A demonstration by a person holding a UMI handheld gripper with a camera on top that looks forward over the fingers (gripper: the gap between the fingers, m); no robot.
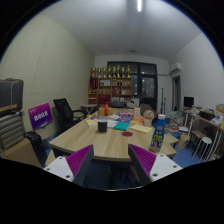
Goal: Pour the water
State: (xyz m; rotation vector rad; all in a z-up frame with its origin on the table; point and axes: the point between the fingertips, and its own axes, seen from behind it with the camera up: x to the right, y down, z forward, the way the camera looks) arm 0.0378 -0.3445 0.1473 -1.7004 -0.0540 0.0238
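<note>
- Purple sign (40, 115) is standing far left by the wall, with white lettering too small to read.
- Black office chair (66, 112) is sitting just right of the sign, behind the table's left end.
- Wooden table (100, 142) is stretching ahead of the gripper, its near edge lying just beyond the fingertips.
- Gripper (111, 163) is hovering short of the table, jaws spread wide with nothing between them; the magenta pads (80, 161) are facing each other across an open gap.
- Dark cup (102, 126) is standing near the table's middle, well beyond the fingers.
- Teal item (122, 126) is lying flat just right of the cup; cannot tell what it is.
- Shelf (112, 84) is lining the back wall, with a row of small yellowish things on top.
- Blue water bottle (158, 132) is standing upright on the table's right part, ahead and right of the right finger, well apart from it.
- Small clutter is surrounding the bottle, too small to identify.
- Desks with a monitor (188, 102) are filling the far right side of the room.
</note>
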